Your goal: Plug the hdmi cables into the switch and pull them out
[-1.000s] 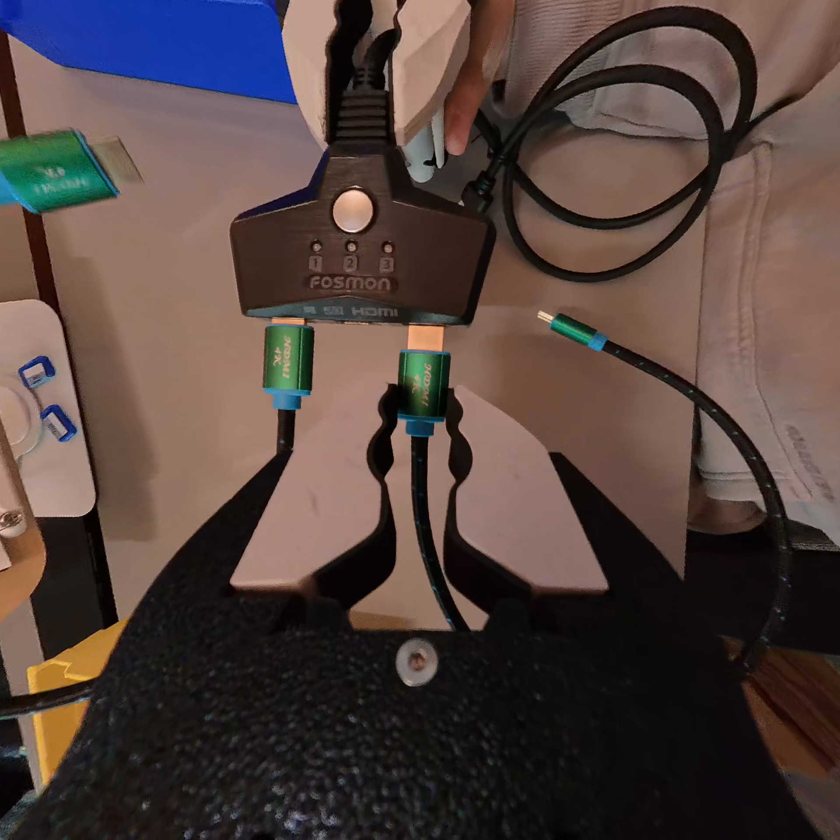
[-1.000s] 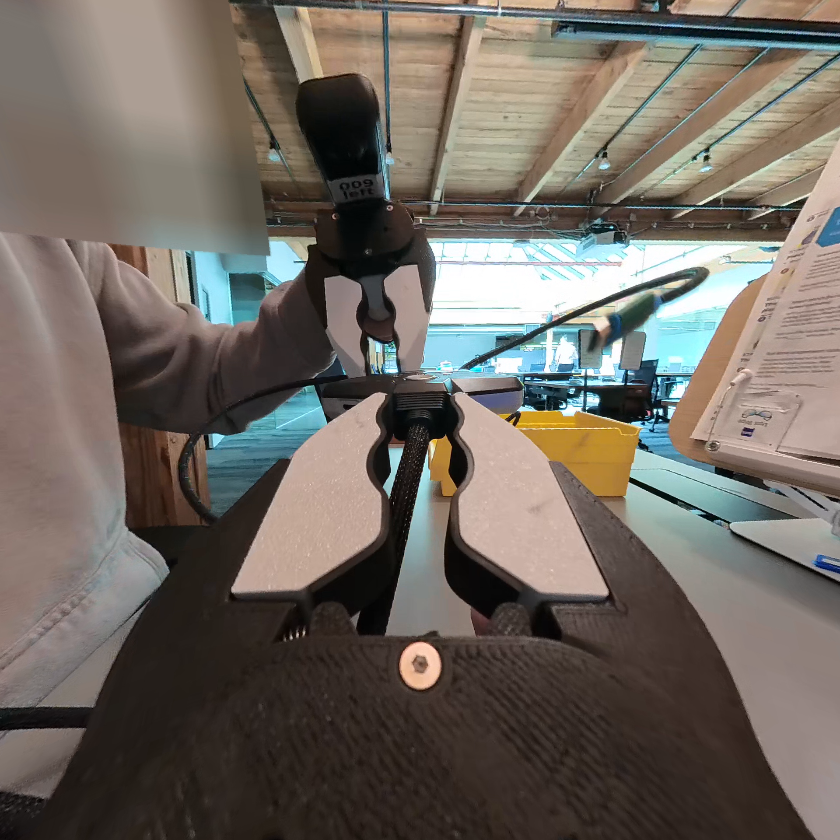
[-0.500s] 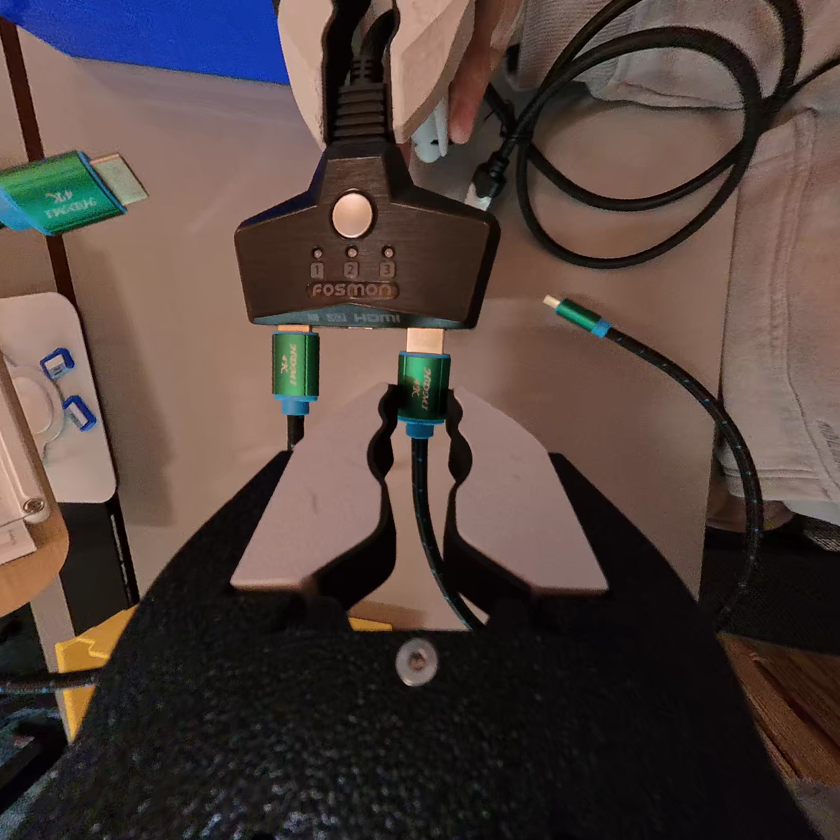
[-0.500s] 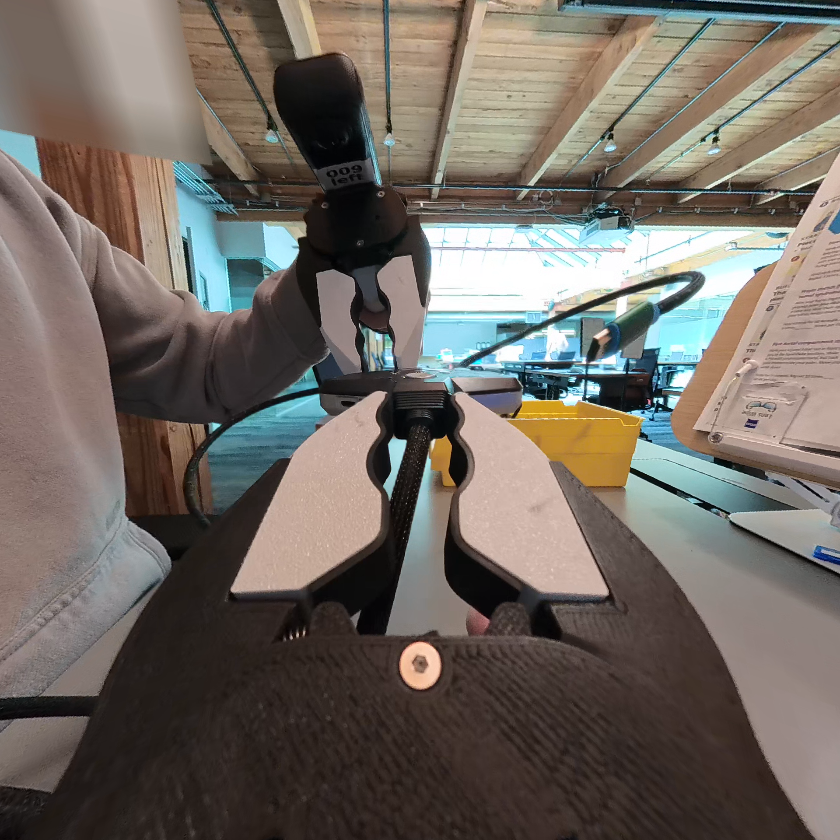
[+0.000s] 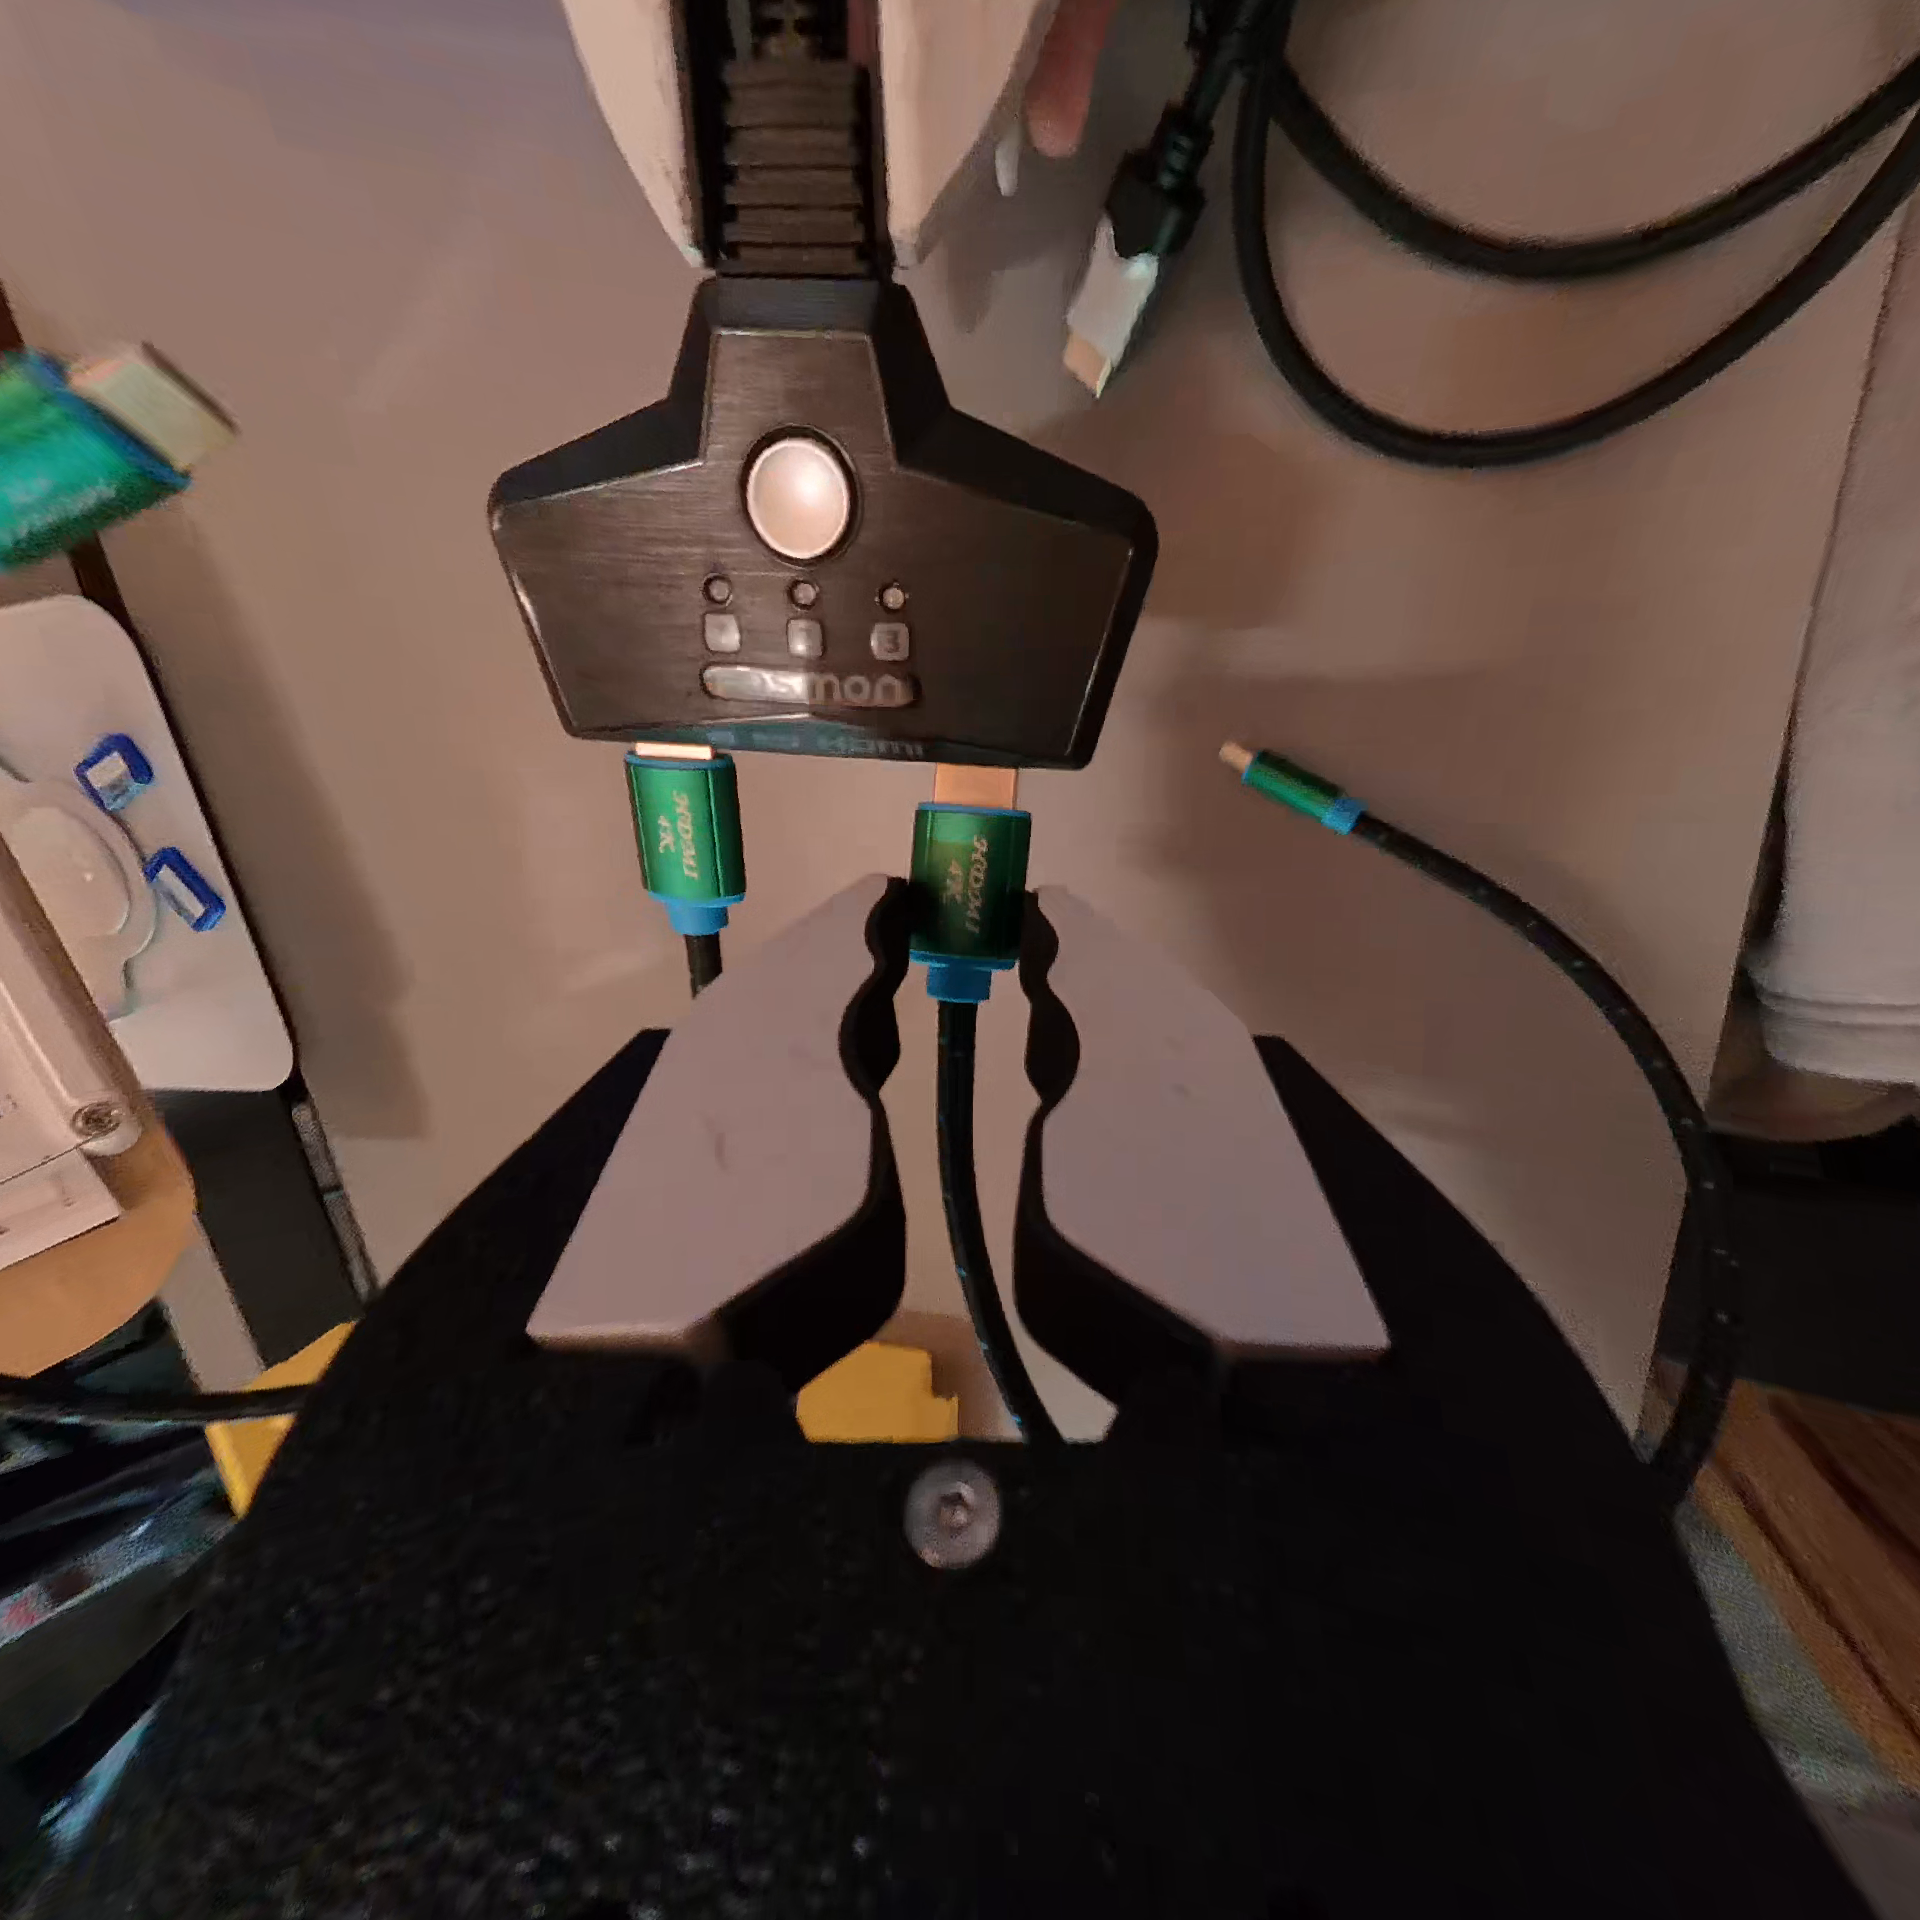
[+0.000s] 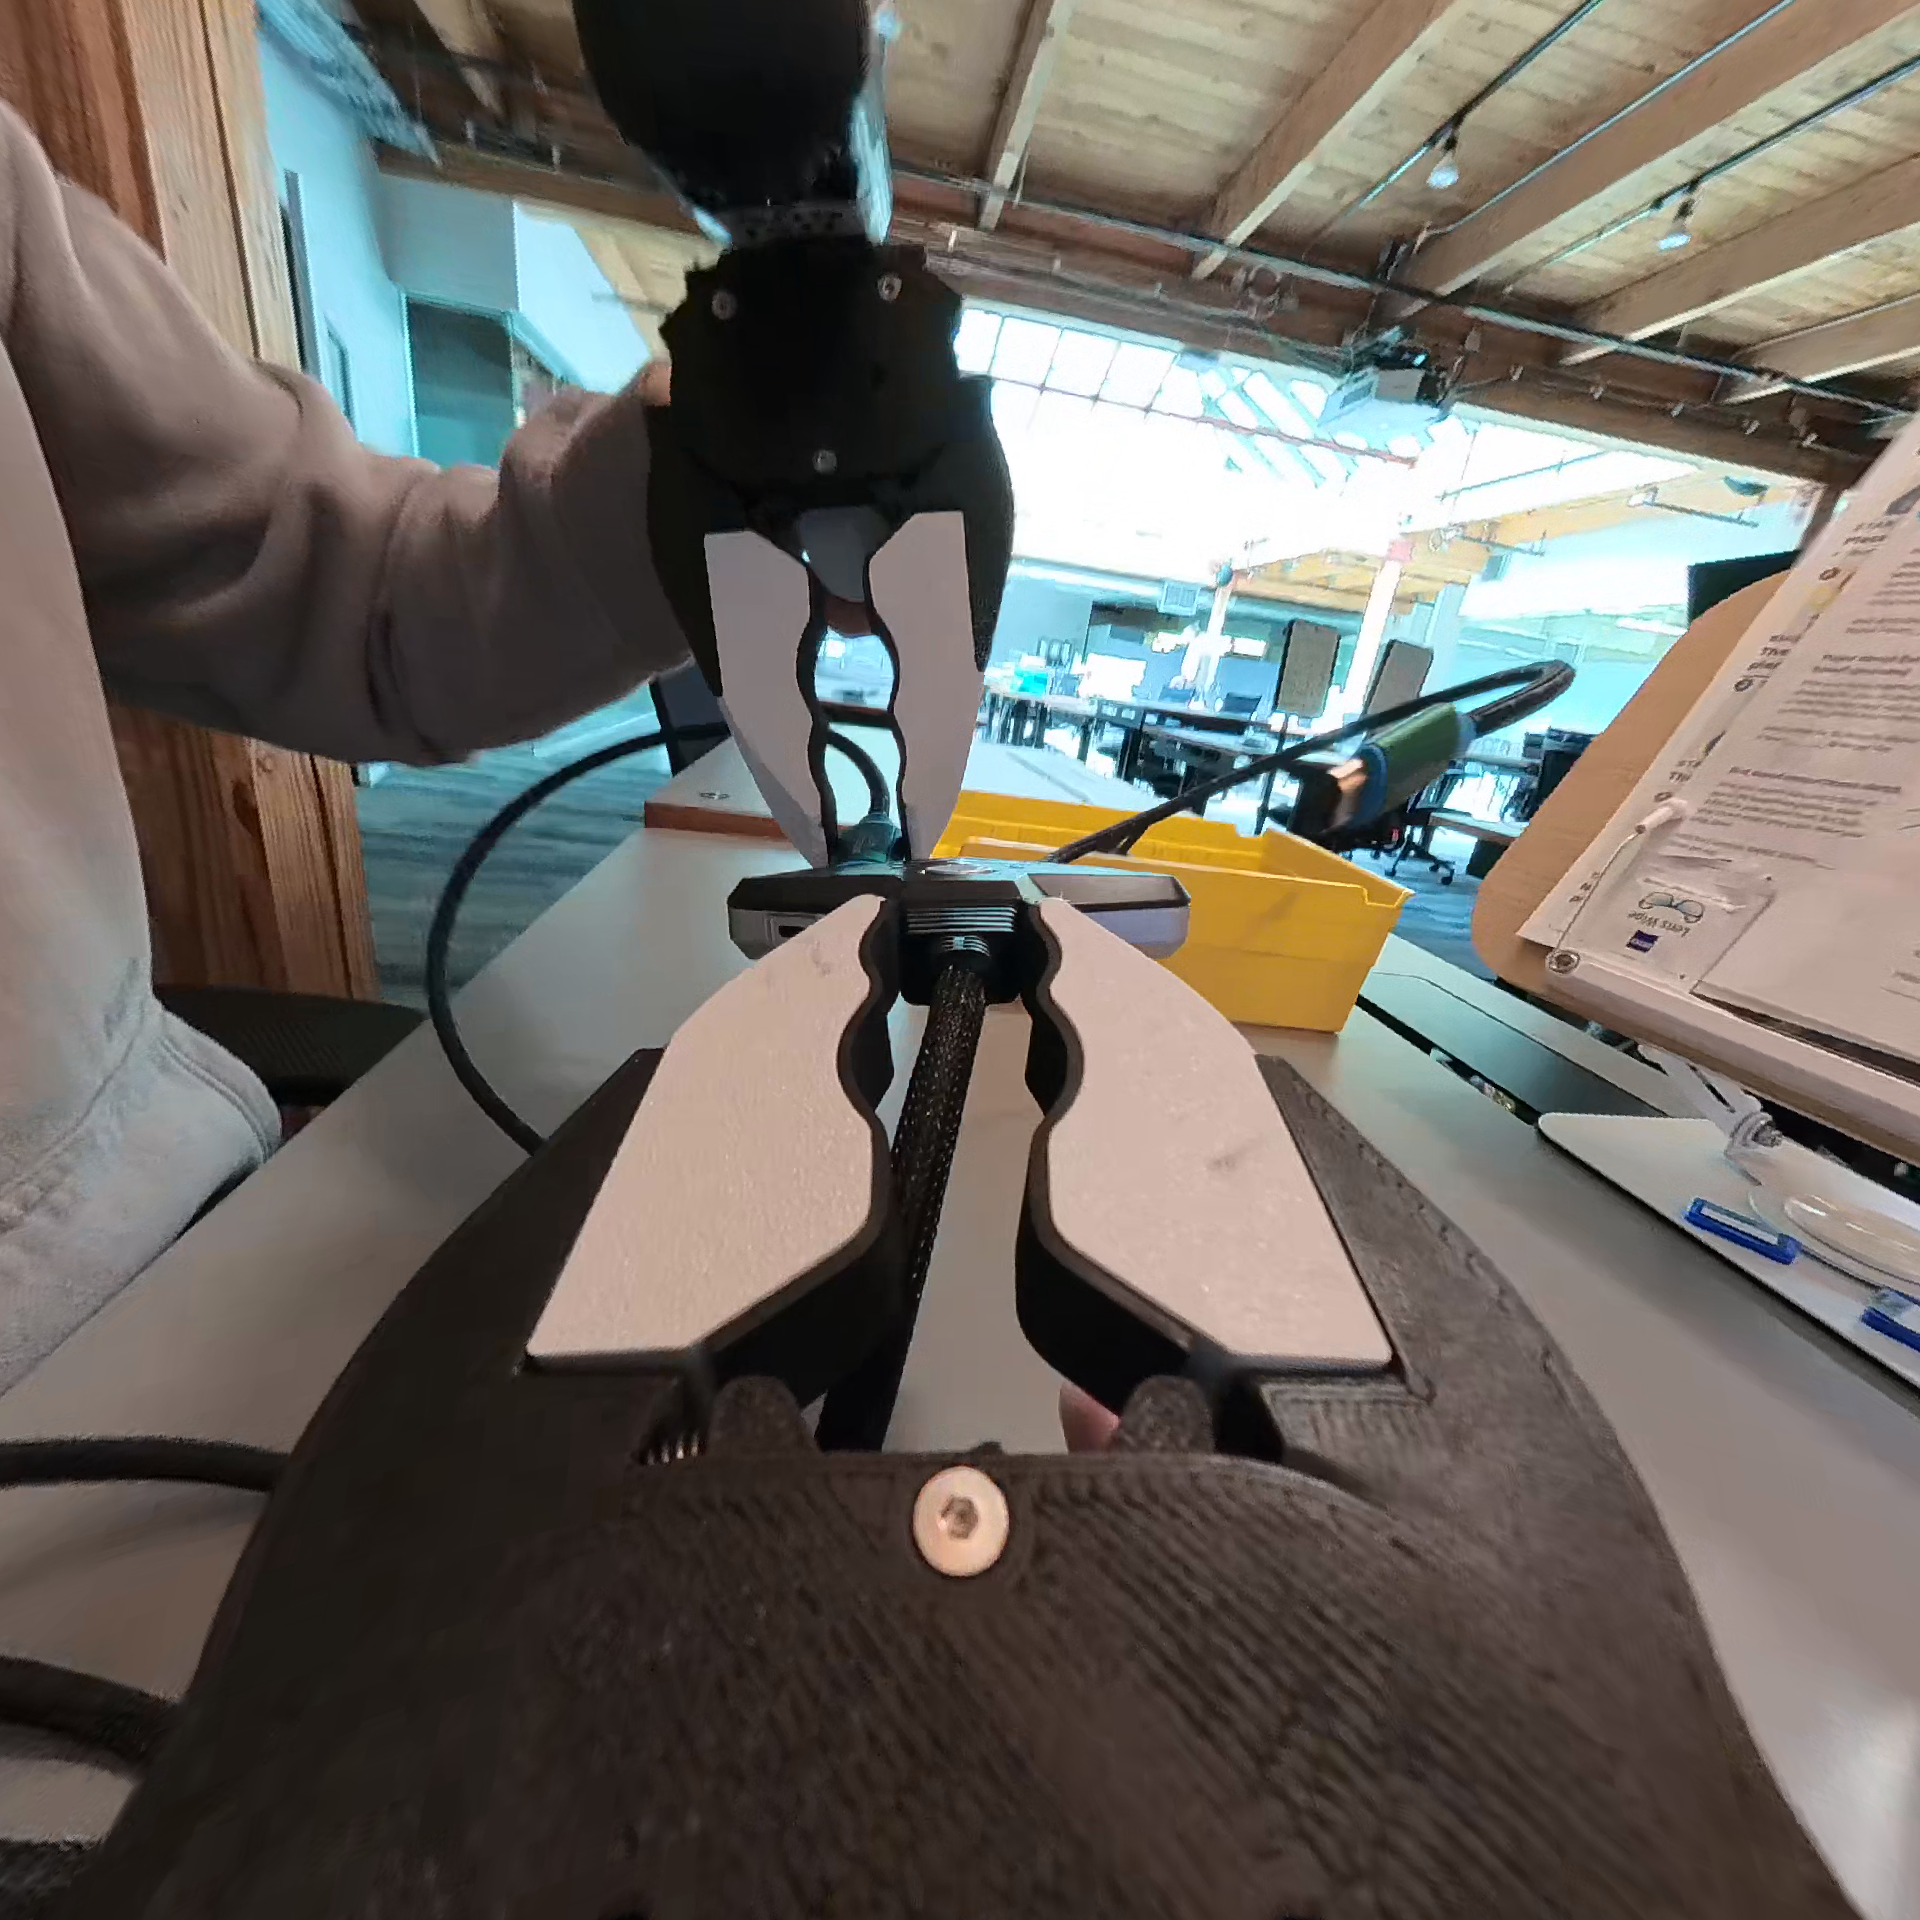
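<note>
Overhead, left gripper [image 5: 961, 899] pinches a lettered green plug [image 5: 968, 888]; right gripper [image 6: 958, 920] clamps the logo-marked switch [image 5: 821, 582].

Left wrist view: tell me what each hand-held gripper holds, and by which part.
Left hand-held gripper clamps the green HDMI plug by its shell's rear end. Right hand-held gripper holds the switch by its ribbed cable collar.

Switch [image 5: 821, 561] held above table [image 5: 416, 416], between grippers: right gripper [image 5: 795, 125] behind, left gripper [image 5: 961, 914] before. Two plugs [image 5: 686, 831] seated in near edge. Loose plug [image 5: 1294, 790] lain right of switch; bin [image 6: 1226, 894] placed beyond.
</note>
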`<move>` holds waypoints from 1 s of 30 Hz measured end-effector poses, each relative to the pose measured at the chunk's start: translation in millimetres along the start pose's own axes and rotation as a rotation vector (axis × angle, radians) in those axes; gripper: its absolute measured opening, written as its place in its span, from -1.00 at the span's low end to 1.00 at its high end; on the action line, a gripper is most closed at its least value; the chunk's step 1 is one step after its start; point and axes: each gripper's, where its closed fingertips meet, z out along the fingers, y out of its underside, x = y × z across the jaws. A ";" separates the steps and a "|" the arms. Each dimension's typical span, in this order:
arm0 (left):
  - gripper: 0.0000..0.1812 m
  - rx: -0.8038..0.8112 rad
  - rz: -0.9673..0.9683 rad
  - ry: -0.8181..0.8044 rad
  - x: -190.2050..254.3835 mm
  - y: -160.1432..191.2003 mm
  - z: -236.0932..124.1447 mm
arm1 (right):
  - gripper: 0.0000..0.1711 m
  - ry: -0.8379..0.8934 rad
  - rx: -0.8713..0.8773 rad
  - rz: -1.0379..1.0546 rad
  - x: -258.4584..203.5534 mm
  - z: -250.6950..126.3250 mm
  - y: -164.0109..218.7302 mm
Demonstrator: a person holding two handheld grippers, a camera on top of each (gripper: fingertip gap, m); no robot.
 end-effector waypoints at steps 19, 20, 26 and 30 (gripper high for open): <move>-0.79 0.334 -0.030 0.006 1.6 -29.2 -20.2 | -0.73 -0.004 0.222 0.138 3.3 -5.2 -25.3; -0.79 0.335 -0.038 -0.015 -0.5 -28.6 -19.2 | -0.73 0.005 0.205 0.124 3.2 -4.5 -24.4; -0.79 0.455 -0.110 -0.037 -4.6 -36.2 -31.2 | -0.73 0.024 0.258 0.139 7.4 -5.7 -29.6; -0.78 0.475 -0.074 -0.030 0.8 -38.5 -32.1 | -0.74 0.004 0.247 0.082 1.9 -8.1 -31.8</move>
